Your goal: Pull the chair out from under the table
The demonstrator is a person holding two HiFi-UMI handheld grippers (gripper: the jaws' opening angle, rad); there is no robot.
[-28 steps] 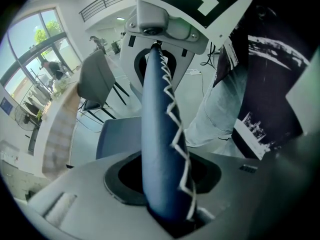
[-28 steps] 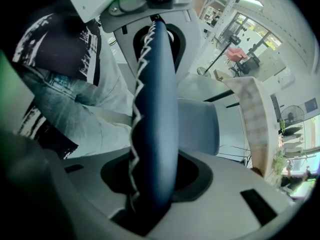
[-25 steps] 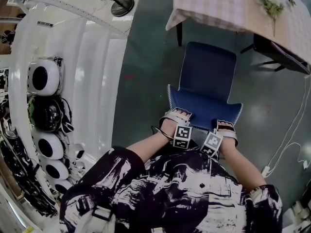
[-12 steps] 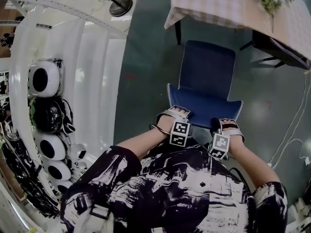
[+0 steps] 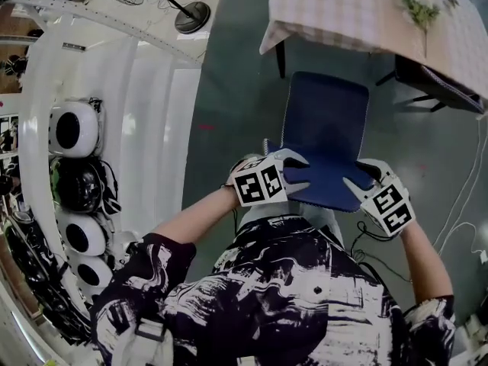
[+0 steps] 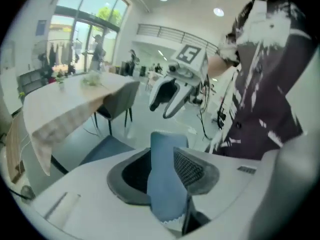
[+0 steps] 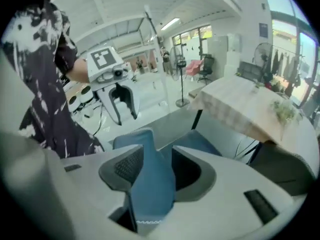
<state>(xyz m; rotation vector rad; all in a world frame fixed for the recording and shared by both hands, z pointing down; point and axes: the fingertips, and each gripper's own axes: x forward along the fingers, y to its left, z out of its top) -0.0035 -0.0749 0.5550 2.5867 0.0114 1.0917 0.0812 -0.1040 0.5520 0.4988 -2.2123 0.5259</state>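
Observation:
A blue chair (image 5: 326,117) stands on the grey floor with its seat's front just under the edge of the table (image 5: 358,10), which has a checked cloth. My left gripper (image 5: 296,175) sits at the left corner of the backrest's top edge (image 5: 324,181), my right gripper (image 5: 358,189) at the right corner. In the left gripper view the blue backrest (image 6: 167,179) fills the gap of my left gripper (image 6: 167,166). In the right gripper view the backrest (image 7: 150,184) is likewise wedged in my right gripper (image 7: 150,174). Both pairs of jaws are closing on it.
A dark chair (image 5: 435,78) stands at the table's right side, and a sprig of flowers (image 5: 423,6) lies on the cloth. A fan base (image 5: 191,10) is at the back left. A white rack with helmets (image 5: 72,128) runs along the left. A cable (image 5: 457,204) trails on the floor at right.
Both grippers have come up toward the camera and rolled, so their marker cubes now face up. They have spread to the backrest's corners, and the backrest's top has come up with them.

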